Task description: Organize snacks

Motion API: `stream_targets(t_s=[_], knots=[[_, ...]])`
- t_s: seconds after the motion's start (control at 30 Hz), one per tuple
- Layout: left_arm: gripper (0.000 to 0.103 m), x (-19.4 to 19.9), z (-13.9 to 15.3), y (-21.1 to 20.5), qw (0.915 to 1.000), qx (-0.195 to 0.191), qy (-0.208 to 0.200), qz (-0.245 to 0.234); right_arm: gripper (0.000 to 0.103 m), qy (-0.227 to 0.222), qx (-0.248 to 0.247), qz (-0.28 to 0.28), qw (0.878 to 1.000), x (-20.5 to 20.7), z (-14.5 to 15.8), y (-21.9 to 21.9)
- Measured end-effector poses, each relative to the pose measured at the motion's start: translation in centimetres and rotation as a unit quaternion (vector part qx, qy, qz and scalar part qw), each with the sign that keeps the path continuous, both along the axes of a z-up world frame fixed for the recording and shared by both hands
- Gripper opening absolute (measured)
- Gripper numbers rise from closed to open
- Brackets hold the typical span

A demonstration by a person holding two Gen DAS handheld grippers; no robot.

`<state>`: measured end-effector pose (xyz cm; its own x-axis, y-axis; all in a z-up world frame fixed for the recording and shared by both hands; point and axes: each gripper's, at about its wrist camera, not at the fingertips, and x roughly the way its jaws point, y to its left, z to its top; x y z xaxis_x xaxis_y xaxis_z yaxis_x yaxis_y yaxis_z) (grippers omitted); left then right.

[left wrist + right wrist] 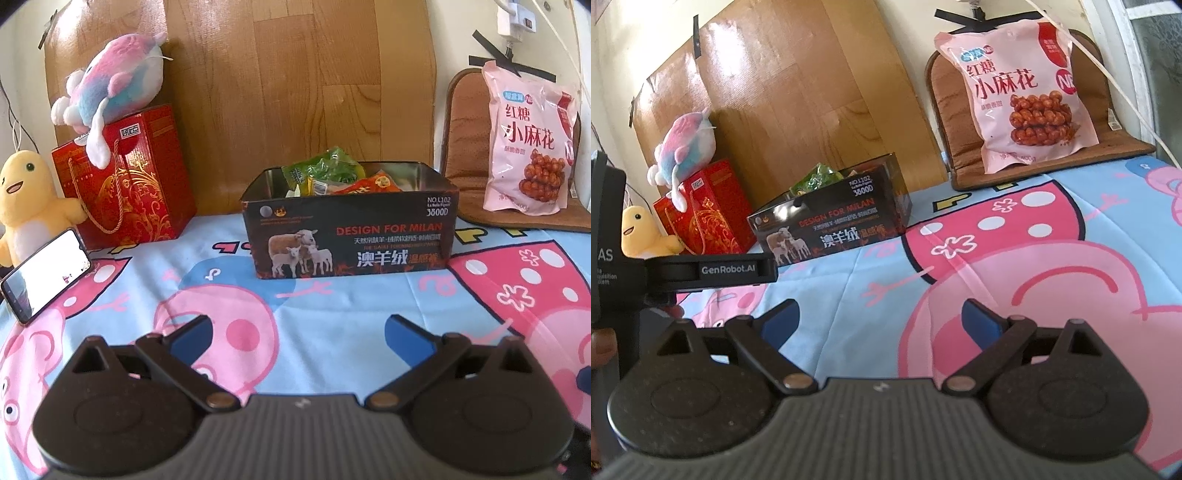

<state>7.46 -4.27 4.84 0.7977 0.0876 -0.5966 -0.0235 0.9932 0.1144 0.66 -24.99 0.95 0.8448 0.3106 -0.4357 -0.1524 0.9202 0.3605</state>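
The tall pink plastic snack bag [1015, 96] is being faced upright, ahead-right of the right gripper [881, 319], the nearer one; both jaws, the left gripper [297, 336] included, are being held wide open, empty.

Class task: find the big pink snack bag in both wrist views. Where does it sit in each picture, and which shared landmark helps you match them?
Left wrist view: the pink snack bag stands at the far right edge, leaning on the brown cushion.
Right wrist view: the bag is upper right of centre, on the same cushion.
Shared landmark: the black box holding snacks, to the bag's left in both.
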Motion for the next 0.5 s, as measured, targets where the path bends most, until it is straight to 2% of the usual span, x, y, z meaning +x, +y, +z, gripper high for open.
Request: stream_targets(t_s=[0.13,0.5], knots=[[0.103,0.01,0.21,0.41,1.0000,-0.008,0.002,-0.002,0.096,-0.002,-0.013,0.003,1.000,-0.05,0.03,0.42],[0.103,-0.43,0.17,0.57,1.0000,-0.001,-0.001,-0.003,0.096,0.004,-0.006,0.009,1.000,0.06,-0.04,1.05]])
